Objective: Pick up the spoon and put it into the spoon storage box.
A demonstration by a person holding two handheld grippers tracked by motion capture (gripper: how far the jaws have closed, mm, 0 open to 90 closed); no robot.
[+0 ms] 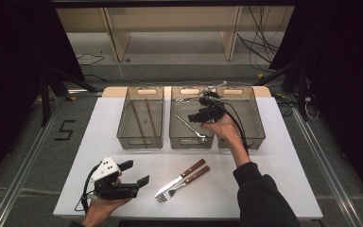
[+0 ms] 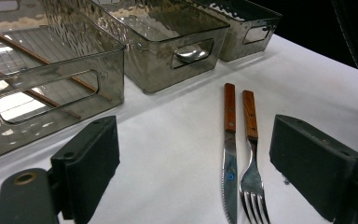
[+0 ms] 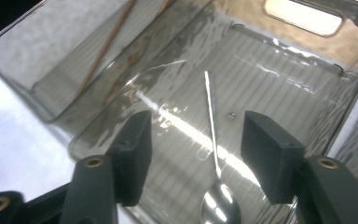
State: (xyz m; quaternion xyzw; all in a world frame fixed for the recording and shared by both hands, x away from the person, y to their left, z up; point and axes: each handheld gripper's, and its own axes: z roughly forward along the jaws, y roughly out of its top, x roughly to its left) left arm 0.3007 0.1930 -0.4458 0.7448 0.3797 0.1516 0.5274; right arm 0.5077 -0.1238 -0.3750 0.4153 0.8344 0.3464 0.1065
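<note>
A white table [image 1: 123, 161] is carrying 3 clear bins sorting cutlery: the right gripper [image 1: 203, 115], jaws spread and empty, is hovering over the spoon [image 3: 213, 135] in the middle bin [image 1: 190, 138]; the left gripper [image 1: 131, 176] is waiting open beside knife [image 1: 179, 179] and fork [image 1: 182, 185]

Your left gripper [image 1: 131, 173] is black, with a grey three-cornered plate [image 1: 107, 169] dotted with small dark holes behind its jaws and a black cable [image 1: 87, 185] looping off its rear. Its jaws are thick, matte black blocks; brass-ringed holes sit just behind them. Your right gripper [image 1: 199, 115] is black too, trailing a black cable [image 1: 236, 124] over your dark long sleeve [image 1: 260, 194].
</note>
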